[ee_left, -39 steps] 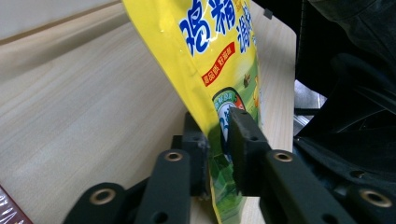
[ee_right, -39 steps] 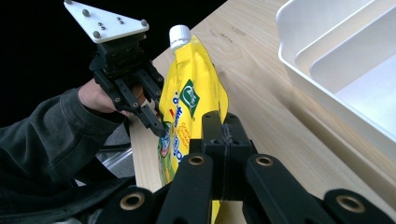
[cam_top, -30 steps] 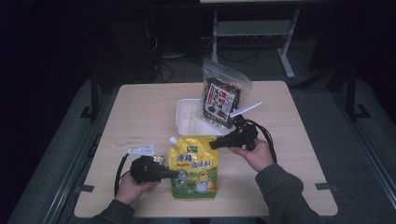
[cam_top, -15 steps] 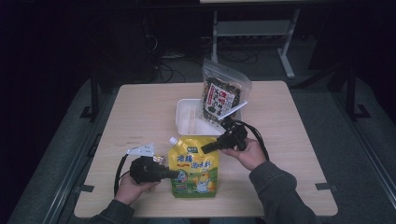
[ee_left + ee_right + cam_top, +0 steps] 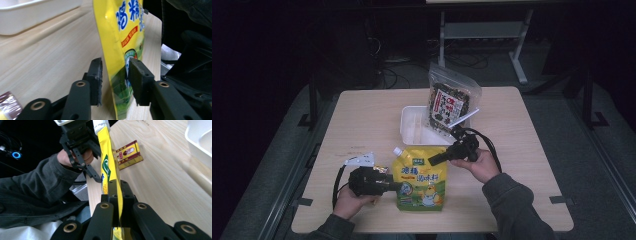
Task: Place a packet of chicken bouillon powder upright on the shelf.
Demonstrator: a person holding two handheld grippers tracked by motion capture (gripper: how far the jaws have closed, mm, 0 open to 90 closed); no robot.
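Observation:
A yellow stand-up pouch (image 5: 422, 177) with a white spout stands upright near the table's front edge. My left gripper (image 5: 401, 187) is at its lower left edge. In the left gripper view its jaws (image 5: 115, 67) have just been opening and stand apart, with the pouch's edge (image 5: 122, 30) between them and a gap beside the left pad. My right gripper (image 5: 432, 161) reaches in from the right. In the right gripper view it (image 5: 117, 185) is shut on the pouch's thin edge (image 5: 106, 162).
A white tray (image 5: 412, 125) sits behind the pouch, with a dark snack bag (image 5: 449, 105) leaning in its right side. A small red-and-gold packet (image 5: 128, 153) lies flat on the wood beside the left gripper. Bare tabletop spreads to the left and far right.
The right gripper has edged a little left and down onto the pouch's right edge. The left hand has stayed in place beside the pouch.

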